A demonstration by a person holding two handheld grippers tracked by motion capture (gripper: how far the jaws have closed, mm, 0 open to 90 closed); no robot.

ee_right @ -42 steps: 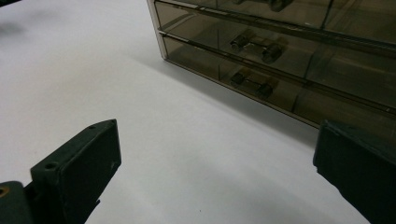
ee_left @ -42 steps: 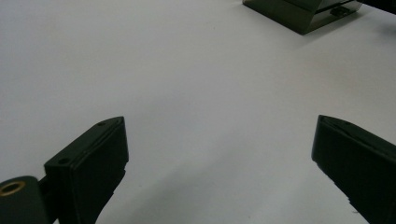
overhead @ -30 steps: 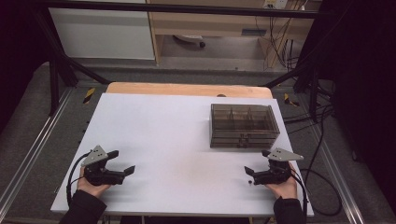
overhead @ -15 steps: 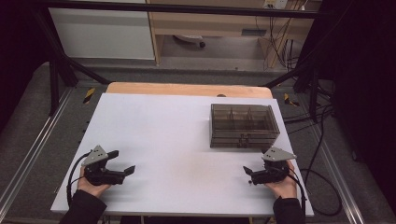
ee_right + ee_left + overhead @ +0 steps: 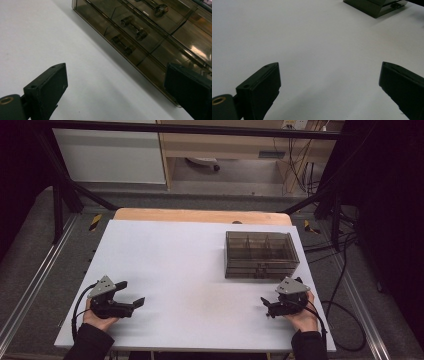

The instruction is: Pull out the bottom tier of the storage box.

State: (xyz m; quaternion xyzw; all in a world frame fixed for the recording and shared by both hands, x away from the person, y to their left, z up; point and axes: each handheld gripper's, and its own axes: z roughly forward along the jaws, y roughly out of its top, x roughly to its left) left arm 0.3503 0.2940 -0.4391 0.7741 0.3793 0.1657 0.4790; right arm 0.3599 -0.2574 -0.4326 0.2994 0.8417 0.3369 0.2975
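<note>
High view: box [image 5: 260, 254] near right gripper [image 5: 268, 306], apart.

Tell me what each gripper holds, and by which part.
Nothing: left gripper and right gripper are open, apart from the smoky transparent plastic compartment box.

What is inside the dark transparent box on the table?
Through the box's tinted wall, dividers and small dark metal pieces show in its compartments. What exactly they are is unclear, and the far compartments are too dim to judge.

Your white table [image 5: 175, 255] sat on a wooden top [image 5: 200, 215]. Beyond it stood a white cabinet [image 5: 110, 155], a wooden shelf unit [image 5: 225, 145] and black cables [image 5: 345, 285] over grey floor [image 5: 30, 245].
</note>
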